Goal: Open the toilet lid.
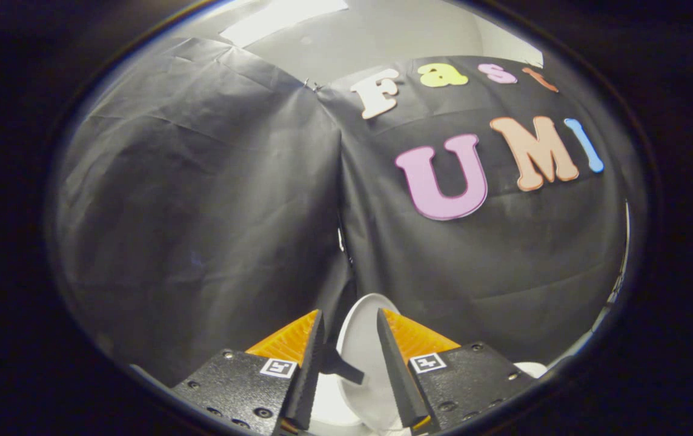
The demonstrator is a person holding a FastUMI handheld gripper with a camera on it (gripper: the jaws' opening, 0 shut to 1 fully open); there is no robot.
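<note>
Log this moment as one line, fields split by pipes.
task: open toilet lid | gripper: open, fingers astride lid edge, not pressing | toilet lid: white, raised, between the fingers | backdrop: black cloth wall beyond

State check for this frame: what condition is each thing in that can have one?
Toilet lid: raised, standing up between the fingers, its rounded top edge just beyond their tips.
Tongs: open, a finger on either side of the lid; whether either one touches it cannot be told.
</note>
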